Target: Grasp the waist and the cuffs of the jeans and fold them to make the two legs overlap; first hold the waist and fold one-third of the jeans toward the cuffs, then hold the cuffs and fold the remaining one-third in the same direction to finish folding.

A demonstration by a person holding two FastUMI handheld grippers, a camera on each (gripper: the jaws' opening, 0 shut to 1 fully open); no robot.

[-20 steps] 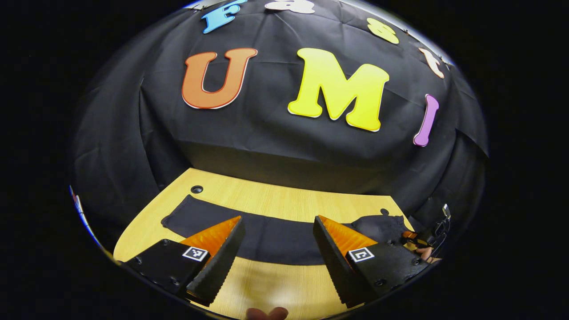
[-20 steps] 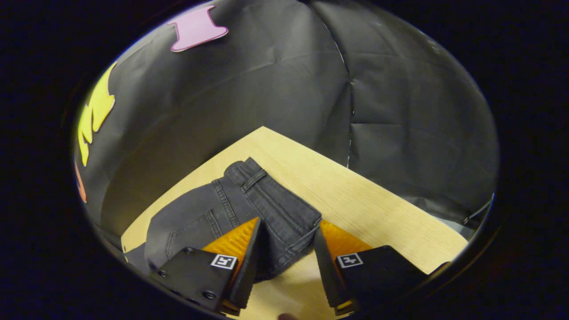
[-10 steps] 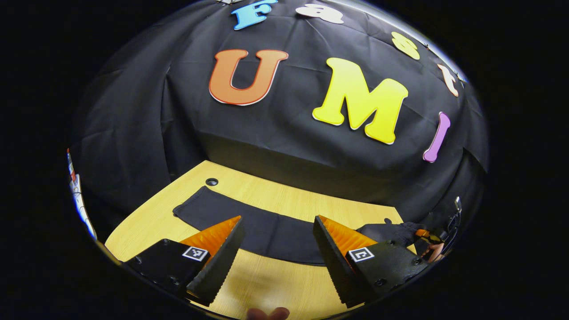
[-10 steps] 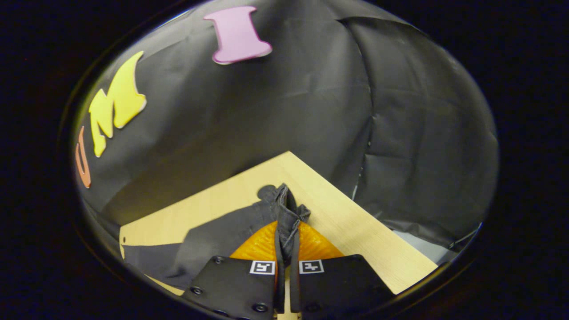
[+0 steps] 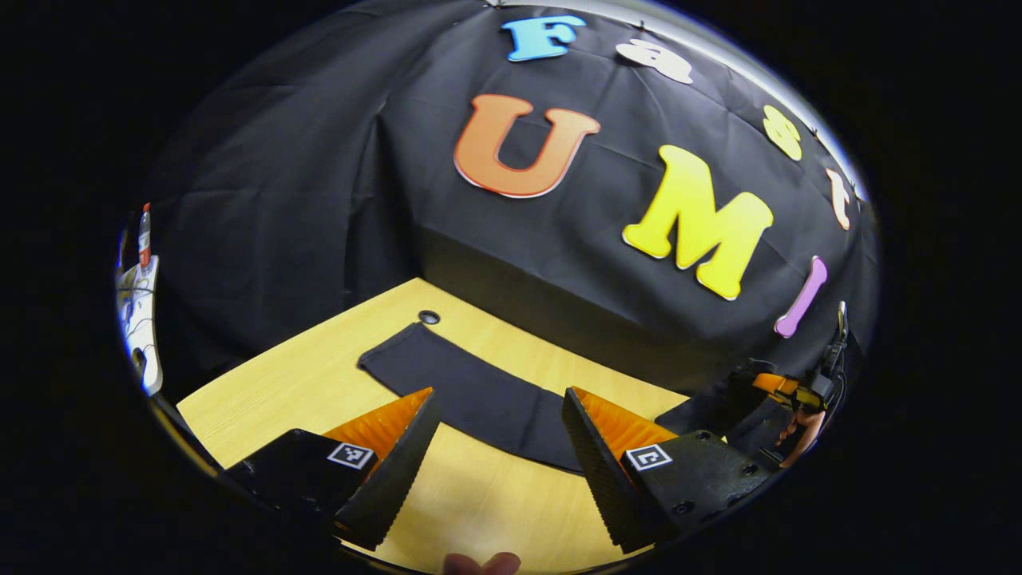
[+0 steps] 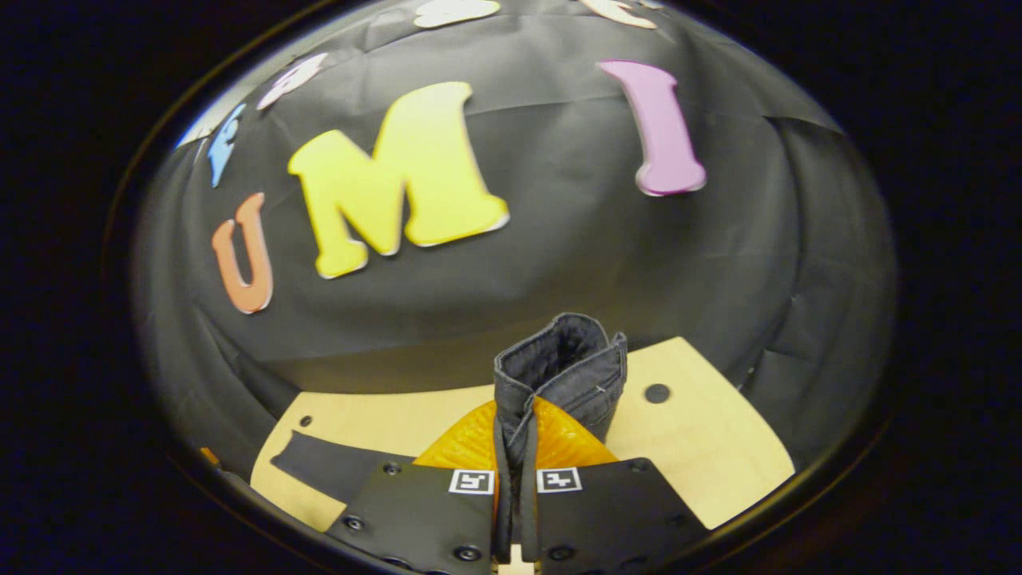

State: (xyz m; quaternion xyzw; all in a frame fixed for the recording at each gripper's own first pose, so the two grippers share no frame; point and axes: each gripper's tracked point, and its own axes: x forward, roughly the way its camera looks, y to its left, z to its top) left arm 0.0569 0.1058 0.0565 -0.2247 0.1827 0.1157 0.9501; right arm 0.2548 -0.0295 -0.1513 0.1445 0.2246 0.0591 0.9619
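Hovering over the bare wood surface (image 5: 319,375) with the left claw (image 5: 499,435), fingers spread wide and gripping nothing. Lying flat just ahead: the jeans (image 5: 471,395), one dark leg stretching from the cuff (image 5: 399,351) at the far left across toward the right. Pinching the waist (image 6: 559,367) with the right claw (image 6: 515,447), fingers pressed together on the doubled waistband, lifting it off the surface so it's standing up above the pads. Looking like soft but fairly heavy denim, probably sagging and dragging rather than holding shape. Thick seamed waistband seeming the best grab spot; same for the hemmed cuff edge, not the loose mid-leg cloth.
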